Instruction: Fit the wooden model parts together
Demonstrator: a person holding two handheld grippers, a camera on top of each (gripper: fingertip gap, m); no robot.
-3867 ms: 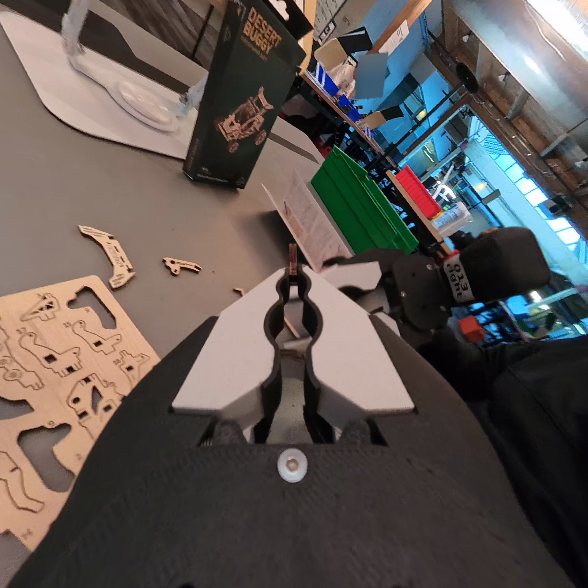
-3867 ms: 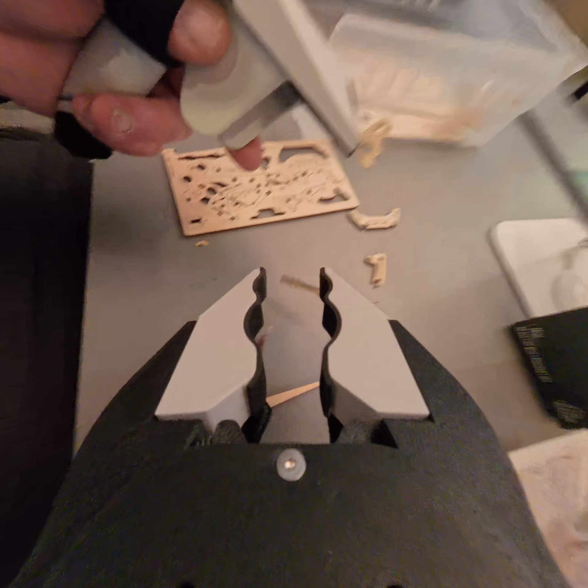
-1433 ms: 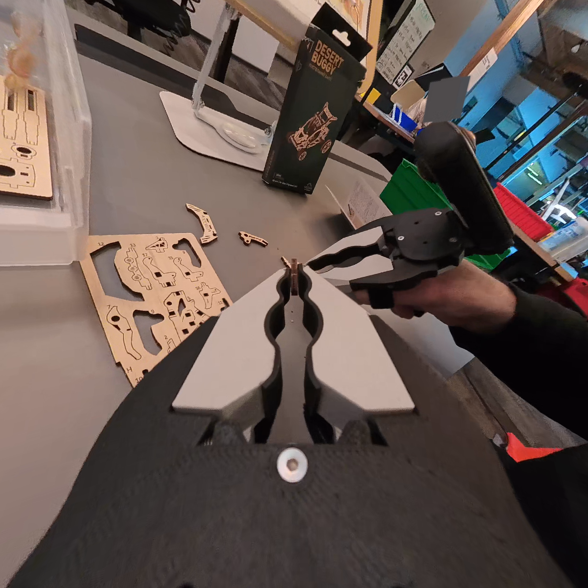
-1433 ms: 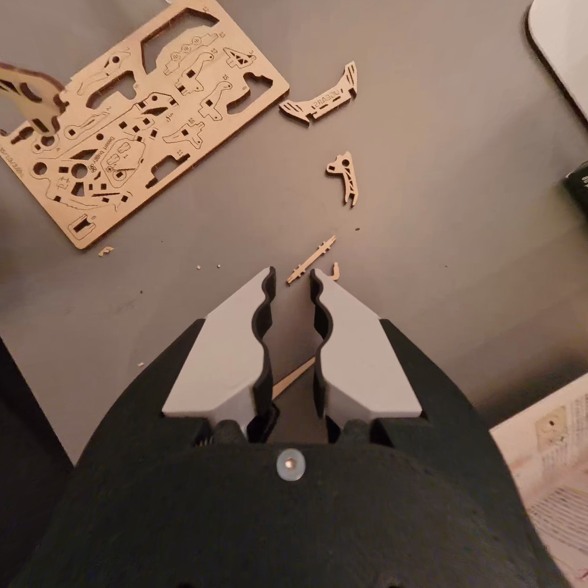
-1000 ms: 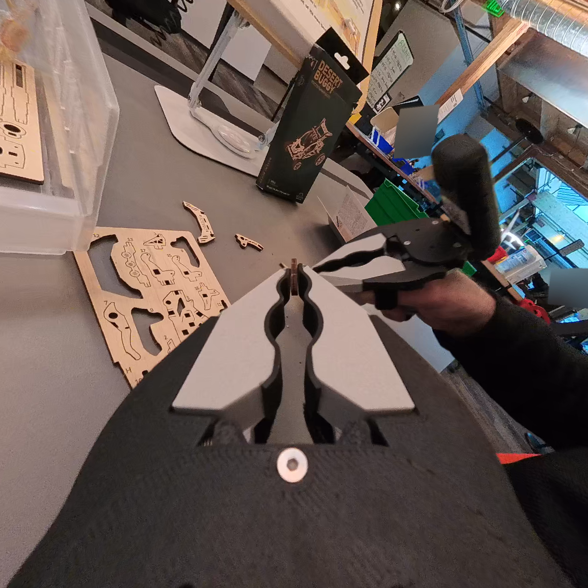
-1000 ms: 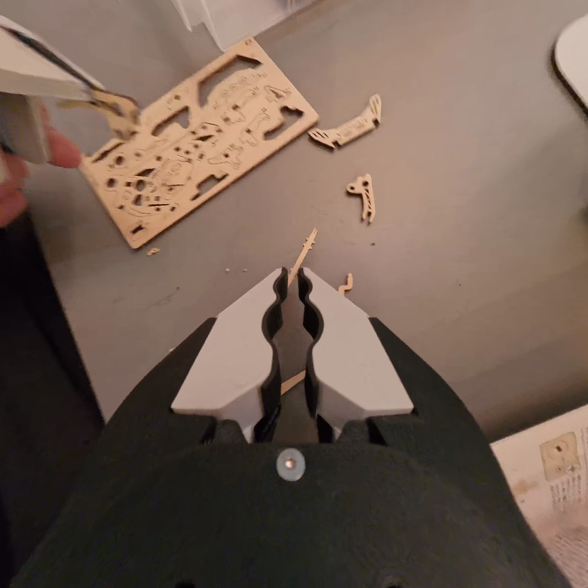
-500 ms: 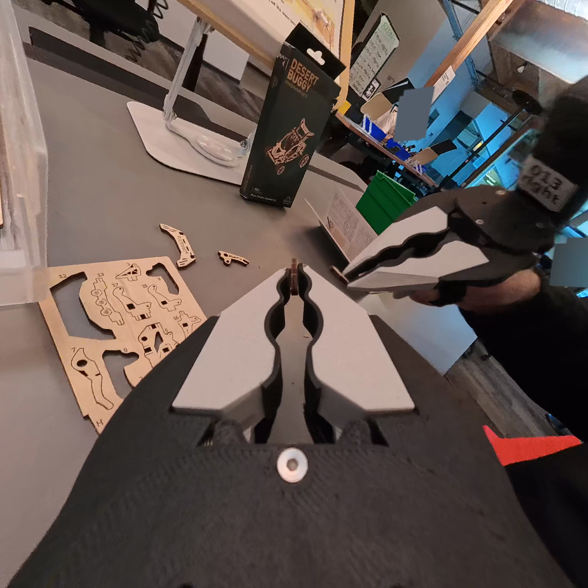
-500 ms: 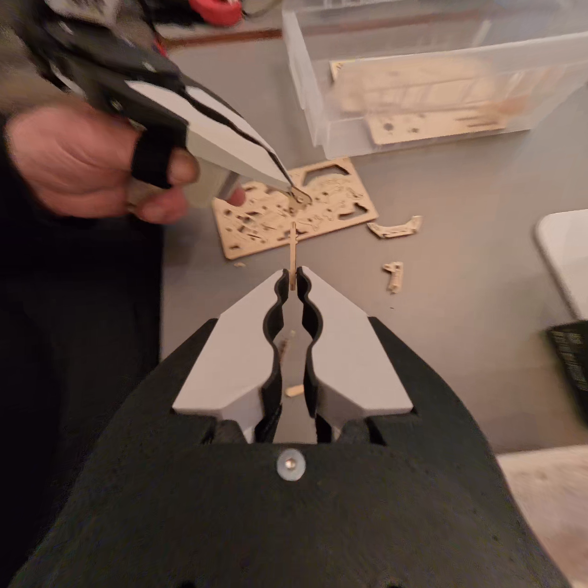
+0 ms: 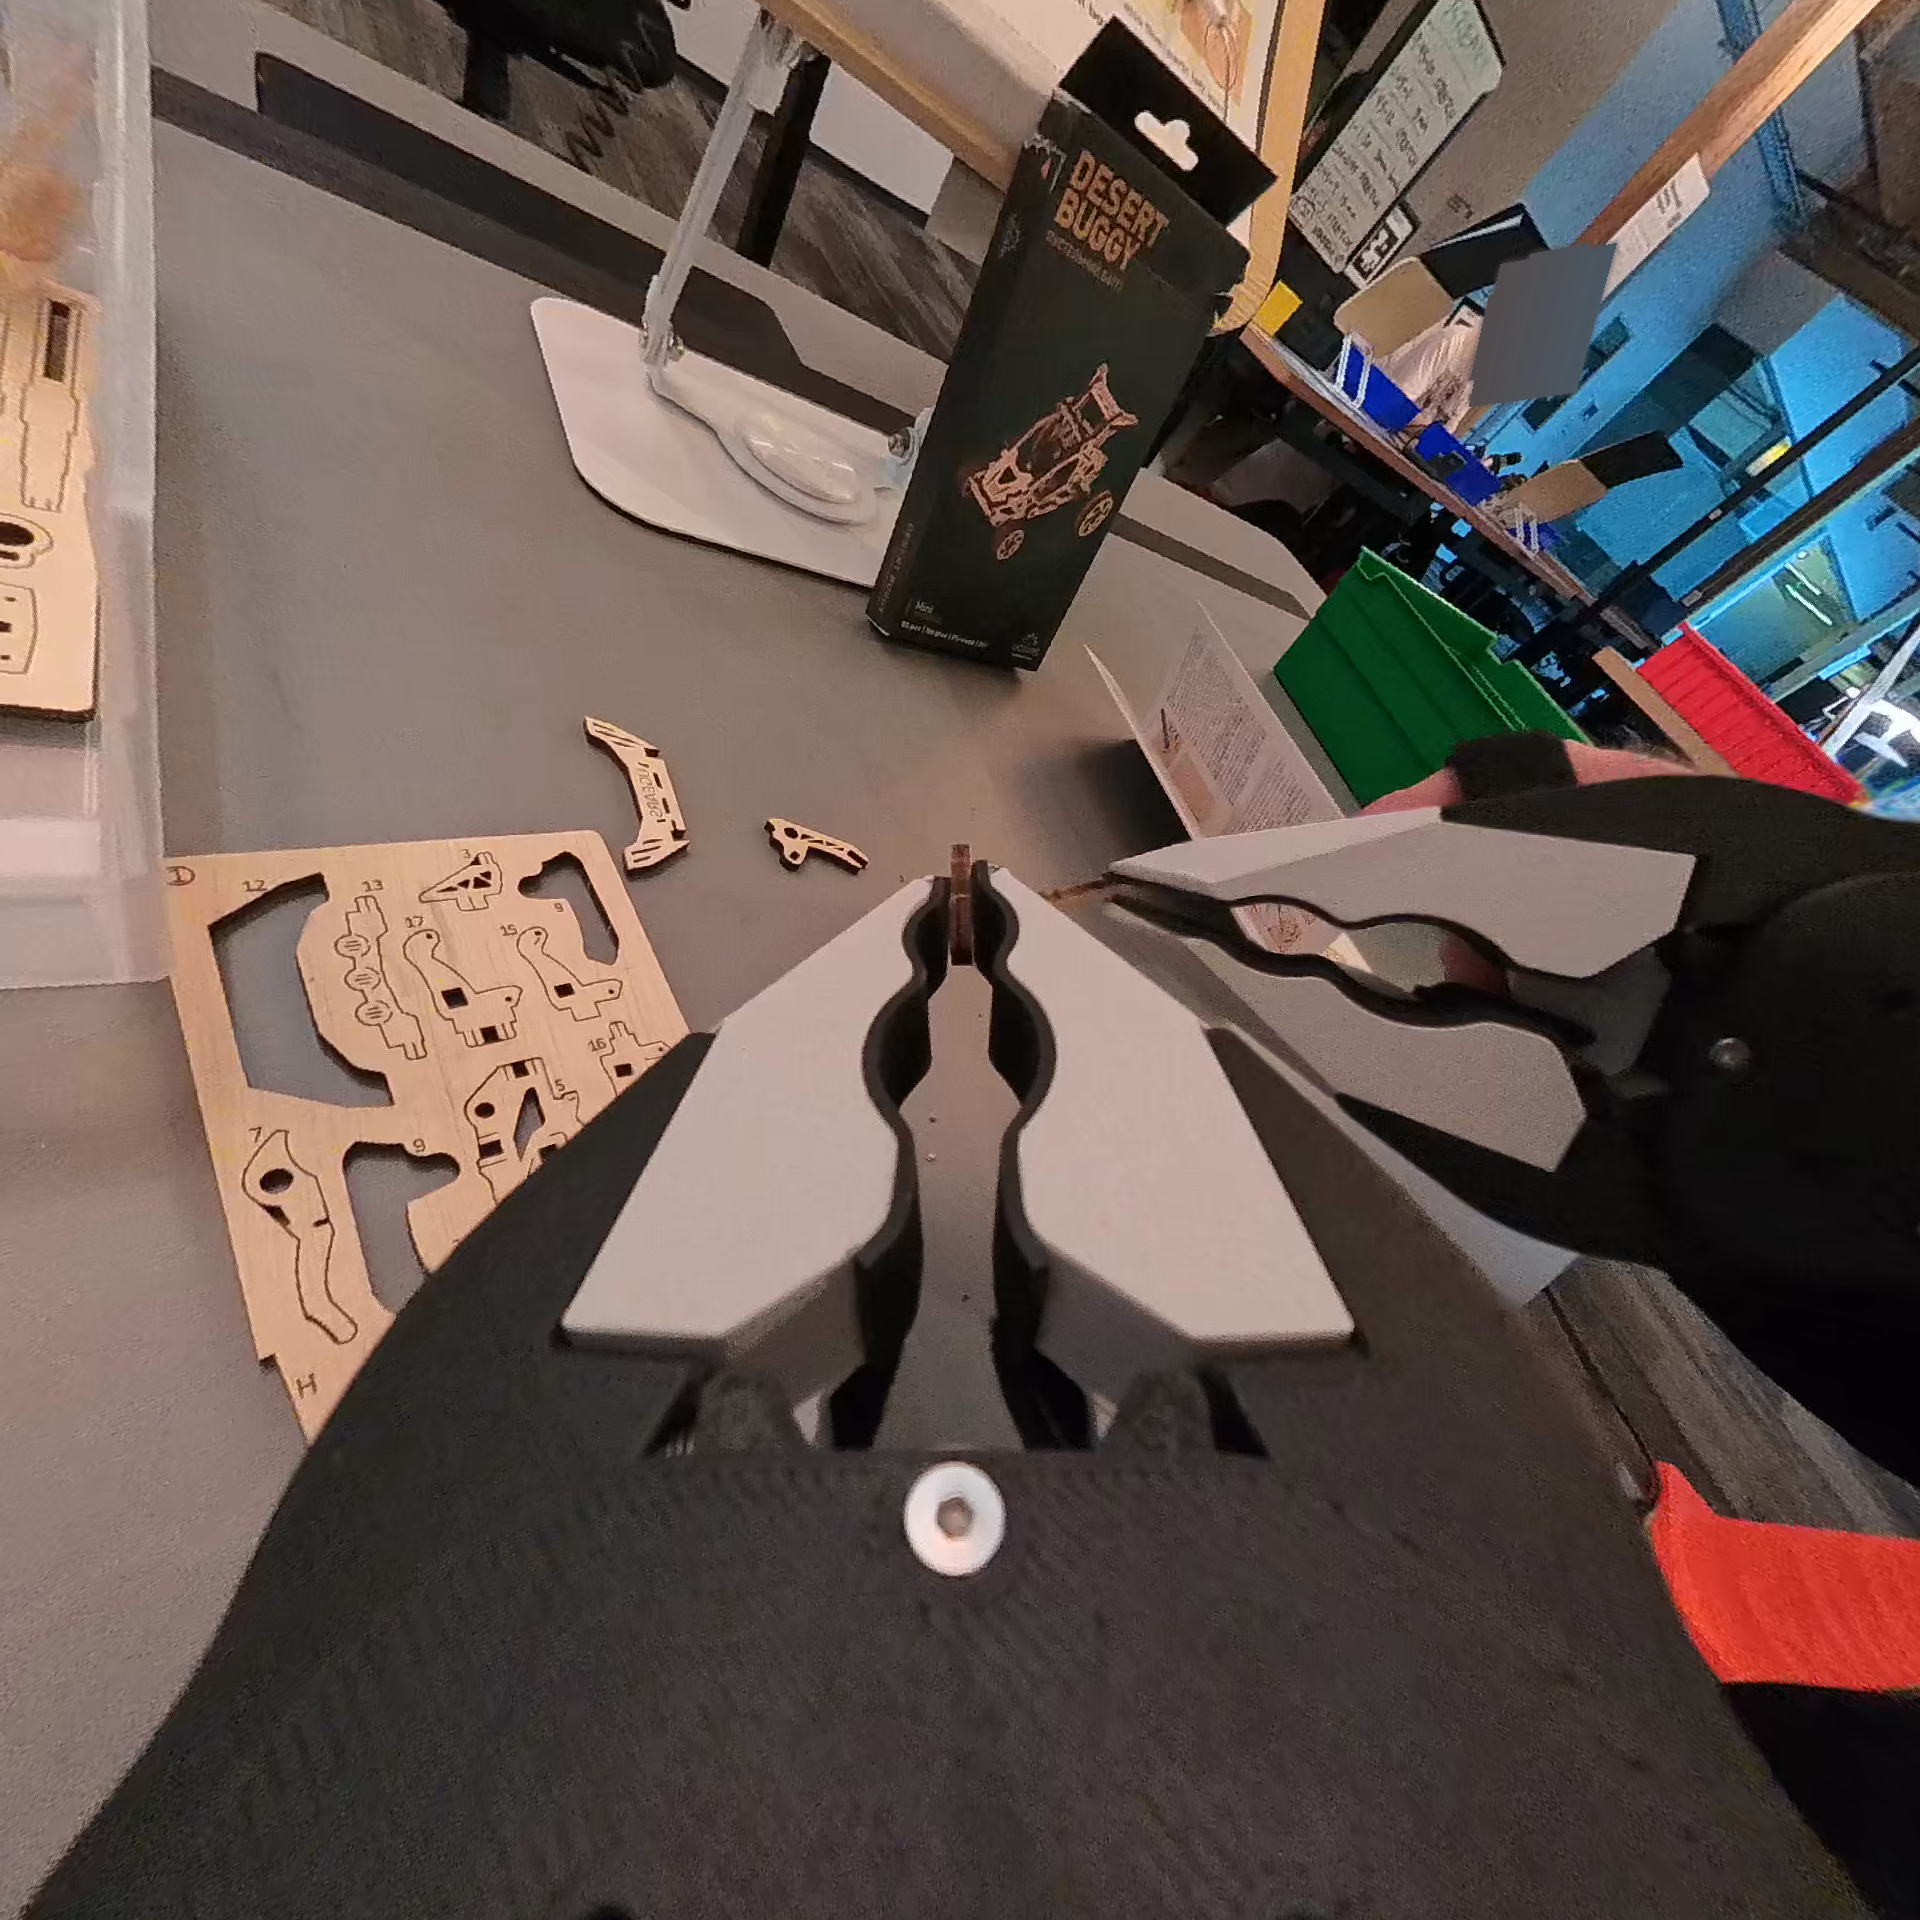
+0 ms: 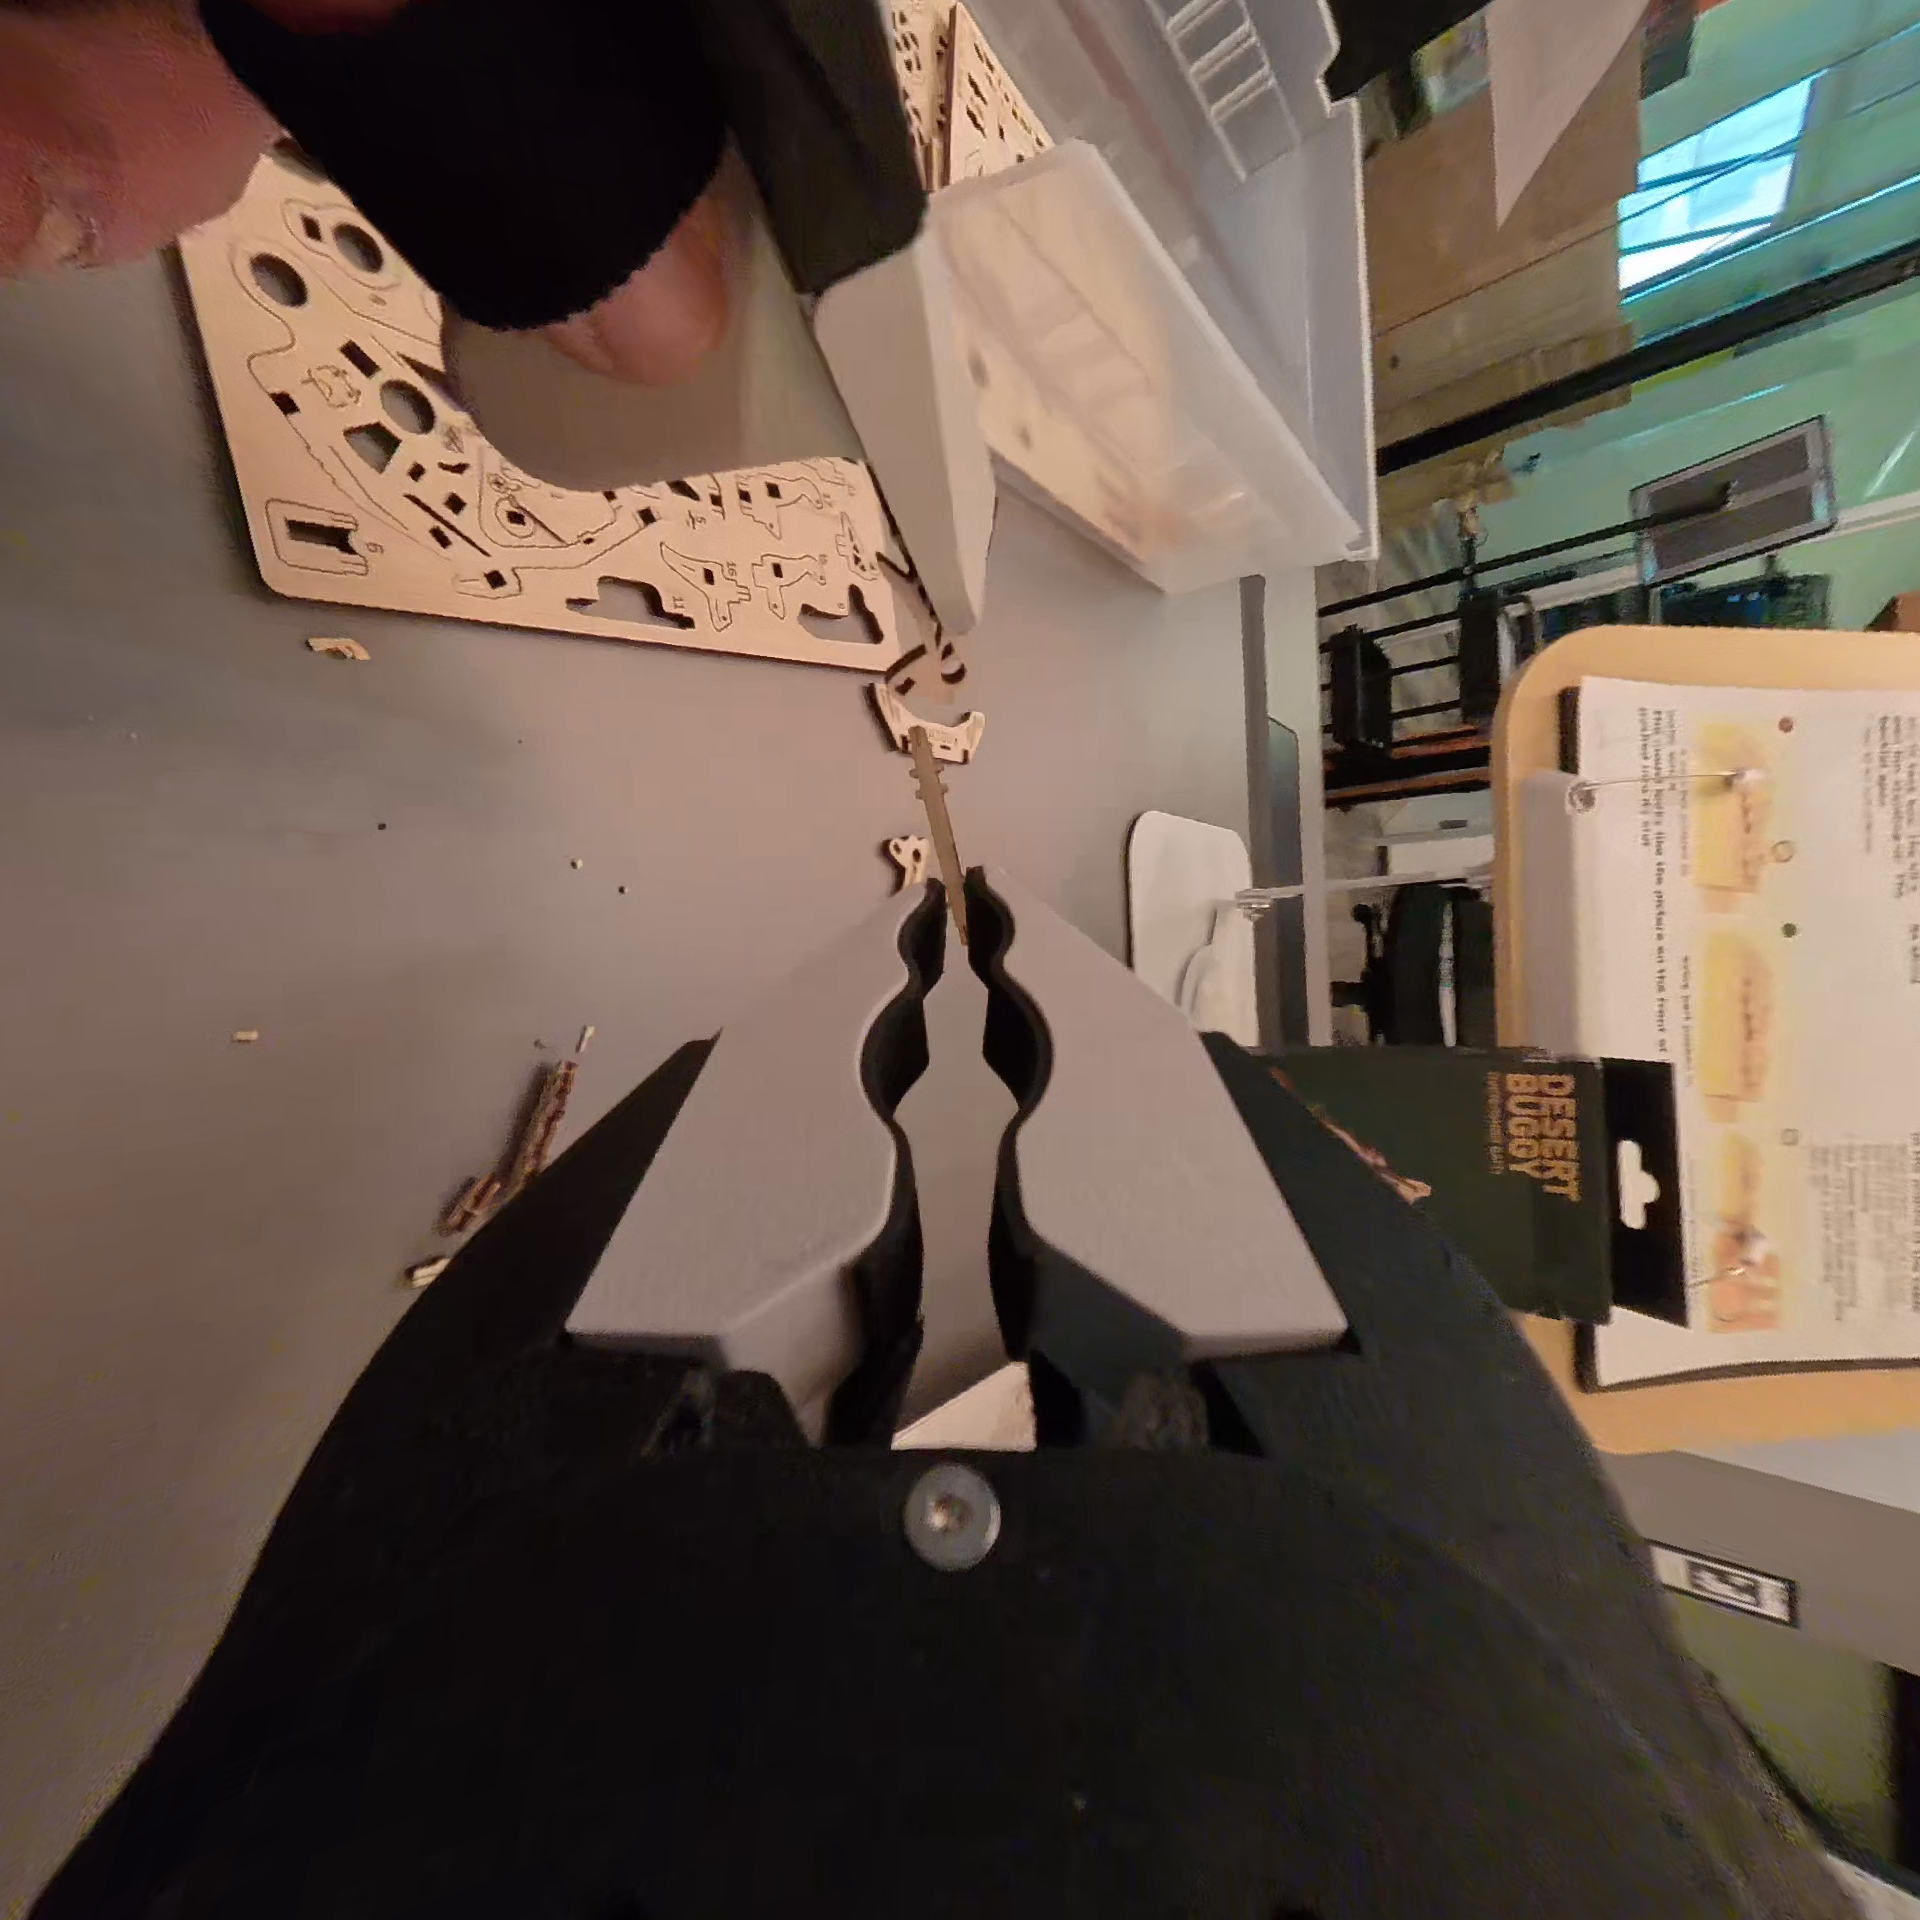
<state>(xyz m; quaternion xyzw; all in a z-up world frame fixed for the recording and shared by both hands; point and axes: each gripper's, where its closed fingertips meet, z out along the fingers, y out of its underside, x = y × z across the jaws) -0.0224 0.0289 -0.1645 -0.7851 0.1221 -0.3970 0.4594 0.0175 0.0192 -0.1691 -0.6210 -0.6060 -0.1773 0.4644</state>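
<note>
The left tongs are closed on a small flat wooden piece, which is seen edge-on and stands up a little above the tips. In the right wrist view the same piece hangs from the tip of these tongs, above the grey table.

The right tongs are closed on a thin wooden stick. The stick points forward from the tips, and its far end comes close to the piece in the left tongs; whether they touch, I cannot tell.

On the table lies a wooden sheet with many cut-out shapes, and just beyond it two loose pieces: a curved piece and a smaller piece. A clear plastic box with more wooden sheets stands beside the sheet. Farther back a dark product box stands upright, near a white stand. A folded paper leaflet lies at the table edge.
</note>
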